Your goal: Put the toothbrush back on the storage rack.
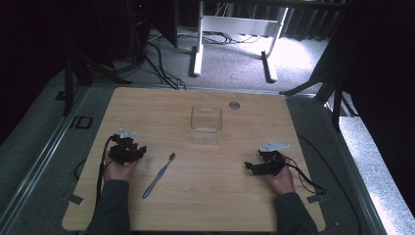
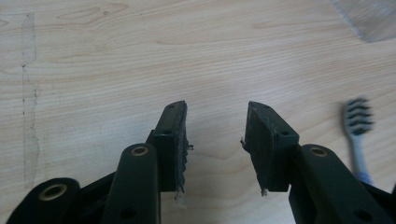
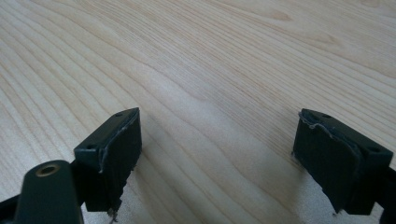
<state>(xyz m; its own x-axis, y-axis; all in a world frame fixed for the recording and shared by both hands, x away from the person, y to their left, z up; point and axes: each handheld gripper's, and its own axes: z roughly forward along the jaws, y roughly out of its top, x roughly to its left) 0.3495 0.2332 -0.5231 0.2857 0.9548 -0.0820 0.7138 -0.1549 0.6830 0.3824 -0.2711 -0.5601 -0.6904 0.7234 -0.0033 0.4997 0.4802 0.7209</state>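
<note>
Toothbrush [image 1: 159,175] lies between grippers; clear box [image 1: 206,120] beyond.

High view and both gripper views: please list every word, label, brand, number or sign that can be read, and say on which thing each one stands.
There is no readable text in these pictures.
Grey toothbrush with dark bristles: no print can be seen on its handle.
Clear square plastic container: no label shows.
Light wooden table: only wood grain.
Black left gripper and black right gripper: no marking on the jaws.
</note>
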